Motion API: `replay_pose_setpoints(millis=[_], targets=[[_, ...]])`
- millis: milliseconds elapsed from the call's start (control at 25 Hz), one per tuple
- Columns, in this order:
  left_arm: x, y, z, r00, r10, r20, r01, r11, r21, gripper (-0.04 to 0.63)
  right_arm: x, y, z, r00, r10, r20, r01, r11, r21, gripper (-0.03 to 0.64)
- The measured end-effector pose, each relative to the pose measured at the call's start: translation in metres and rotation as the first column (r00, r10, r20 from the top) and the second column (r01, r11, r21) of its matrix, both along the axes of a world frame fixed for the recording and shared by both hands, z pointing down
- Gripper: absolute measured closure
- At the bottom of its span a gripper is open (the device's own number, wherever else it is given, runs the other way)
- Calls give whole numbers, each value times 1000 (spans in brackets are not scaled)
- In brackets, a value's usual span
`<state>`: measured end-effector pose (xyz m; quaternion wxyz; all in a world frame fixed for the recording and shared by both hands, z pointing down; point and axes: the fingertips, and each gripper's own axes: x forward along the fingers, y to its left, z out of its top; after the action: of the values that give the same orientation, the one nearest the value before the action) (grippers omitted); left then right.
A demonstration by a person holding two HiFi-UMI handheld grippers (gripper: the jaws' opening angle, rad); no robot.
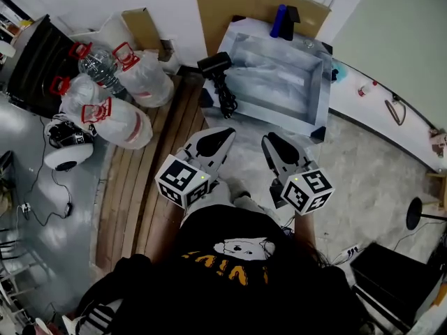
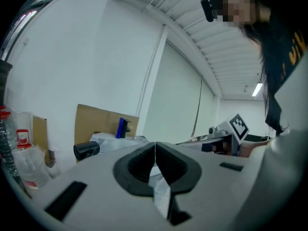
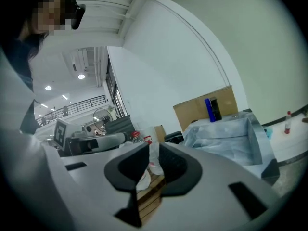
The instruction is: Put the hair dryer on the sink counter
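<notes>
Hair dryer (image 1: 218,70) lies on the worktop (image 1: 246,132) against the sink's (image 1: 323,82) left rim, looks placed! Left tongs (image 1: 226,133) closed, empty; right tongs (image 1: 269,140) barely apart, empty, both well clear.

My left claw (image 2: 155,148) has its jaws pressed together, tips meeting, nothing between them. Beyond it to the left lies the black hair dryer (image 2: 86,149), just beside the plastic-wrapped sink (image 2: 118,140). A blue bottle (image 2: 121,127) stands behind that, in front of a cardboard sheet (image 2: 98,119). Red-capped water bottles (image 2: 17,150) sit far left. My right claw (image 2: 207,141) shows at the right, marker cube up
</notes>
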<state>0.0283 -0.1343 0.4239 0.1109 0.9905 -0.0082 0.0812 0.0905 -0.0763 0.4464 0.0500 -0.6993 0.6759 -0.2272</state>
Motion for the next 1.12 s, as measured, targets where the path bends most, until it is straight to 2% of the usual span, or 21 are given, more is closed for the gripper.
replay_pose_setpoints(millis=[440,1120], targets=[[-4,65,-8,1000,16,-8,-16,1000,26,586,-3,57,0,1000,-12,-14,12,1000,16,598],[-25,104,-1,1000,31,-5,-30,999,30,586,-13,92,-10,998,5,-59,-2,998,58,612]])
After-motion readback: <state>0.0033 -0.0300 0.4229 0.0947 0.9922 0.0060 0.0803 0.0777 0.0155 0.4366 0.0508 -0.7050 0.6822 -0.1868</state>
